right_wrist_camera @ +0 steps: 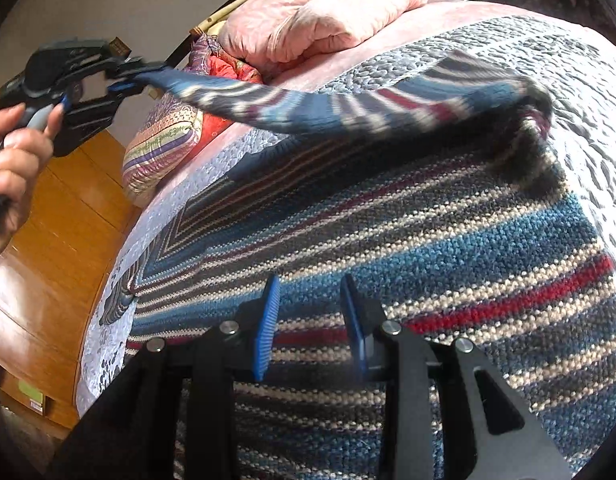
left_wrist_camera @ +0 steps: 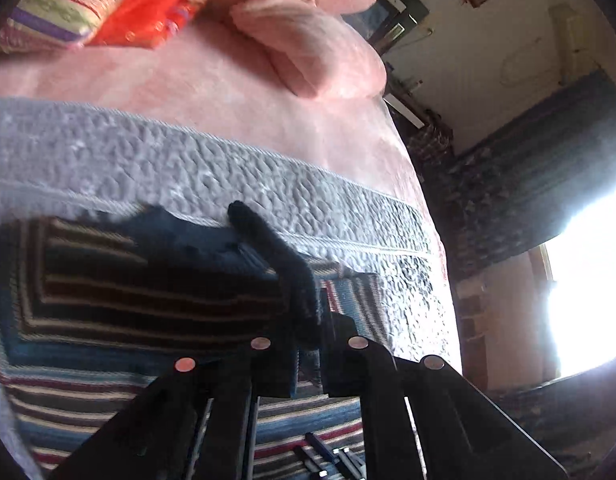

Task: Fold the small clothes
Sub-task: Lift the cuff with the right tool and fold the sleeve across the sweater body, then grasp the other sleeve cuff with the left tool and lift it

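A knitted sweater (right_wrist_camera: 447, 236) with blue, red, cream and dark stripes lies spread on the grey quilted cover (right_wrist_camera: 567, 92) of a bed. In the right wrist view my left gripper (right_wrist_camera: 136, 69), held by a hand (right_wrist_camera: 12, 160), is raised at the upper left and shut on the end of the sweater's sleeve (right_wrist_camera: 308, 108), which stretches up off the body. In the left wrist view that gripper (left_wrist_camera: 308, 356) pinches dark sleeve fabric (left_wrist_camera: 280, 256) above the sweater (left_wrist_camera: 108, 304). My right gripper (right_wrist_camera: 311, 328) hovers just over the sweater's lower body, its blue pads (right_wrist_camera: 268, 320) apart with nothing between them.
Pink pillows (right_wrist_camera: 315, 20) and a pink sheet (left_wrist_camera: 228, 88) lie at the head of the bed. A colourful striped cushion (right_wrist_camera: 160, 152) sits near the bed's left edge, above a wooden floor (right_wrist_camera: 56, 232). A bright window (left_wrist_camera: 587, 280) glares at the right.
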Available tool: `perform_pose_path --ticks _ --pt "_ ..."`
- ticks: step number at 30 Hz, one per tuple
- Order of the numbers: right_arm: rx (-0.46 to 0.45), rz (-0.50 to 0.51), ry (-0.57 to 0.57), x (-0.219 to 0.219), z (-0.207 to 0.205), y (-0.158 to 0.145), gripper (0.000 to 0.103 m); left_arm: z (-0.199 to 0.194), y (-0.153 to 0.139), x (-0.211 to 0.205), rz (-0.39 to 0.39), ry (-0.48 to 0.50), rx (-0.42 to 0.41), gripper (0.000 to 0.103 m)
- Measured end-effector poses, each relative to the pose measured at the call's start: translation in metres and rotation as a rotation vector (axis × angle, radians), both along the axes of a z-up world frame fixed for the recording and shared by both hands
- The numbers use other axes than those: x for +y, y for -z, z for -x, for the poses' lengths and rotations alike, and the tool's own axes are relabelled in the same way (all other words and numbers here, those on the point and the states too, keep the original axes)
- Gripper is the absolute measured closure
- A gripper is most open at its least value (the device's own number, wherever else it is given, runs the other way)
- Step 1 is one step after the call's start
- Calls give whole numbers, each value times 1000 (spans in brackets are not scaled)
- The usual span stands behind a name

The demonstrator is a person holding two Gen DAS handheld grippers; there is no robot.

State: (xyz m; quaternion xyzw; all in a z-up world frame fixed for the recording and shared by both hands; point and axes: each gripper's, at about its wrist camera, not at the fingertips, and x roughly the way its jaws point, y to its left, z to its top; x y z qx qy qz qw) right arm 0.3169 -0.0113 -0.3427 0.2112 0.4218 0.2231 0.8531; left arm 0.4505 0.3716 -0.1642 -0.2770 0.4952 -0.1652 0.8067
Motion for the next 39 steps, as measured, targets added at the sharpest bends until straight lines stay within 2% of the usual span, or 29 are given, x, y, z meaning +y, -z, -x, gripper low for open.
perform_pose_path --ticks 4,8,11,15,20,21,23,24,26,28,29,30,31,33,35,37,39 --pt "1 3 -7 2 1 2 71 5 6 29 -18 -27 2 96" --pt "-2 3 -17 5 1 2 71 6 29 53 -26 -61 30 96" --pt "-5 5 -23 8 1 1 71 10 50 72 -27 -87 58 96" --pt "-4 -1 -26 10 1 0 71 14 97 93 -56 -116 128 96" --pt "5 0 -27 9 1 3 71 19 153 103 -168 -112 253 94" --pt "6 0 -26 9 1 3 71 22 158 106 -218 -135 282 85" --pt "4 -3 -22 8 2 3 71 31 147 114 -370 -240 288 78" --pt "2 -7 -21 8 2 2 71 36 138 115 -367 -264 247 66" --pt "-3 -18 -20 7 1 0 71 44 119 110 -306 -266 159 51" --pt "-5 -21 -25 8 2 -1 71 43 109 92 -209 -203 98 49" --pt "-7 -19 -29 9 3 -1 71 39 115 82 -144 -159 103 48" --pt "-9 -16 -36 10 4 -1 71 37 123 74 -119 -140 122 48" --pt "-10 -13 -39 11 5 -2 71 33 133 68 -113 -130 146 48" --pt "-11 -7 -49 13 6 -1 71 26 157 63 -174 -130 204 50" --pt "-17 4 -55 13 8 -1 71 27 174 72 -148 -155 220 56" --pt "-12 14 -50 12 8 1 71 31 173 83 -97 -172 222 59" --pt "-6 21 -47 10 8 2 71 42 163 98 -105 -189 216 56"
